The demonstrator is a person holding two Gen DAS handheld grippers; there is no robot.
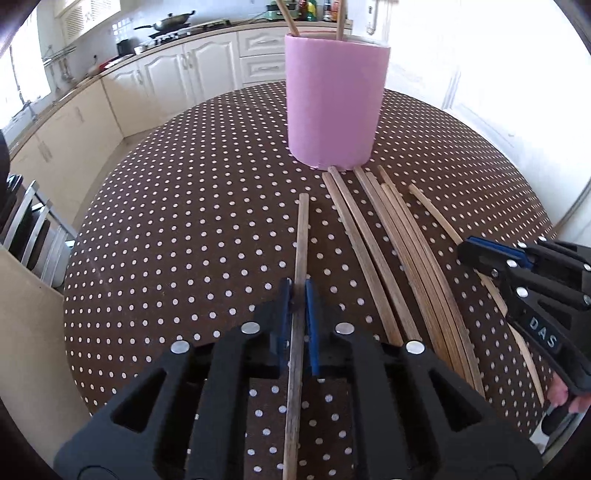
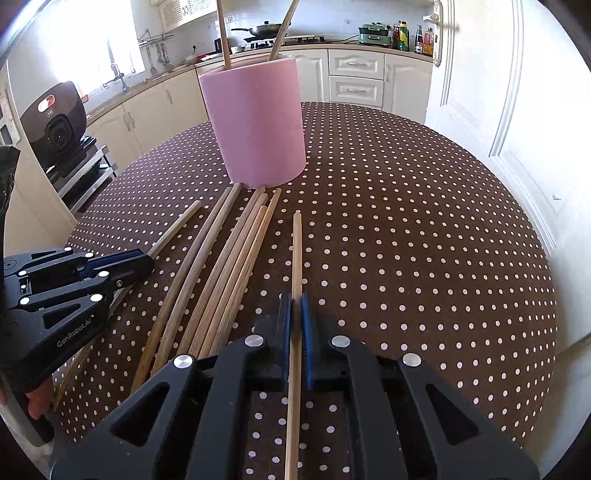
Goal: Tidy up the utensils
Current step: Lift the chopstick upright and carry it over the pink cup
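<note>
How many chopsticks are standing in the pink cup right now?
2. One chopstick leans at the left of the pink cup, the other chopstick slants toward the right. Shorter ones could be hidden inside, since the cup's interior isn't visible.

One pink holder [image 1: 334,103] stands on the one polka-dot table [image 2: 424,229], straight ahead of both claws, with two chopsticks [image 2: 223,33] rising from it. Two grippers share the tabletop: the left gripper [image 1: 300,291] clamps a single darker chopstick [image 1: 301,240], and the right gripper [image 2: 295,306] clamps a single pale chopstick [image 2: 296,251]. Between the two claws, to the left claw's right, lies one loose bundle of chopsticks [image 1: 388,243]; at least six can be made out, though overlap keeps an exact count uncertain. Behind the holder, one wok [image 2: 264,27] sits on the stove.
</note>
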